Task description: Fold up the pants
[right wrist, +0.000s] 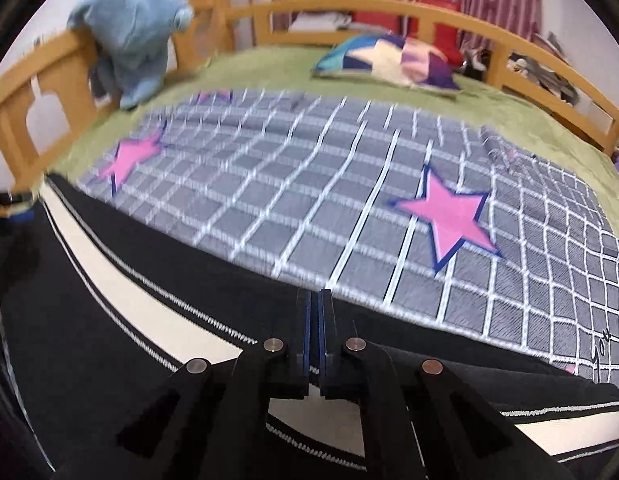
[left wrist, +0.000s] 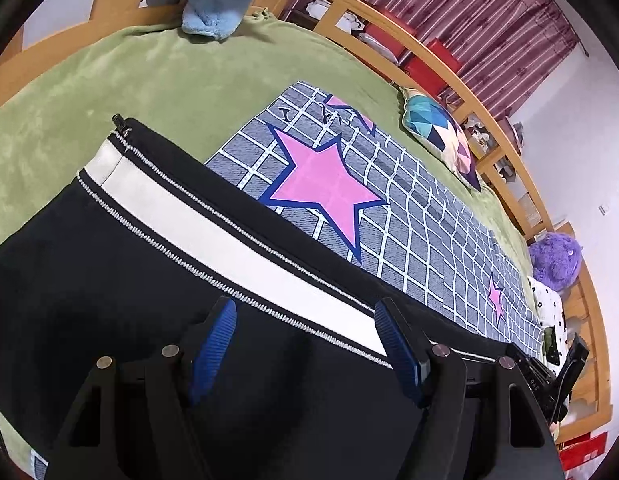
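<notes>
A home bedroom is showing here. A green blanket (right wrist: pixel 277 64) is covering a bed with a wooden rail (right wrist: pixel 349 2) running round it, and a grey checked sheet (right wrist: pixel 293 184) with pink stars is lying on top. A patterned pillow (right wrist: pixel 389 60) and a purple plush toy (left wrist: pixel 553 258) are sitting by the rail, a blue towel (right wrist: pixel 129 32) is hanging over it, and striped curtains (left wrist: pixel 469 12) are hanging behind.

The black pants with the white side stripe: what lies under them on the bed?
The black pants with the white side stripe lie partly on the grey checked sheet with pink stars and partly on the green plush blanket. What lies beneath their middle is covered.
</notes>
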